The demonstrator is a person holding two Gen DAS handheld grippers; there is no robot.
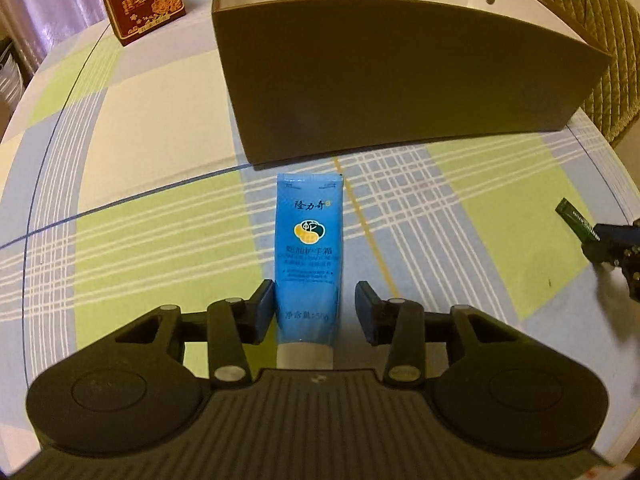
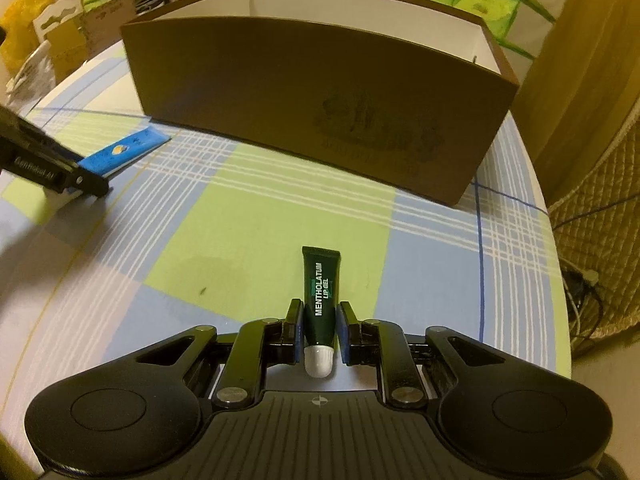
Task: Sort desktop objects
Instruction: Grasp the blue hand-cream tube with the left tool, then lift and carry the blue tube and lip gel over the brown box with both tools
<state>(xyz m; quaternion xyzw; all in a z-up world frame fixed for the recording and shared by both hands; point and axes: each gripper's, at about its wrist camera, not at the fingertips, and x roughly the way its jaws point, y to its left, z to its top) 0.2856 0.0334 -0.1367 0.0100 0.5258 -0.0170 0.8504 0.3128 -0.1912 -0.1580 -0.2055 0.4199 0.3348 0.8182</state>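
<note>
Left gripper (image 1: pixel 315 308): jaws wide, straddling blue hand-cream tube (image 1: pixel 308 248) lying frame centre, left pad touching. Right gripper (image 2: pixel 319 326): jaws narrow around green lip-gel tube (image 2: pixel 322 296), grip uncertain. Brown box (image 2: pixel 320 112): upper frame, beyond both tubes, on plaid tablecloth (image 2: pixel 240 208).

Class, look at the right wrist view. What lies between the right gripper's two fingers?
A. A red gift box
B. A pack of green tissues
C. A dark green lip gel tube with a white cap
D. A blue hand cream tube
C. In the right wrist view the dark green lip gel tube lies on the tablecloth between the fingers of the right gripper, its white cap toward the camera.
</note>
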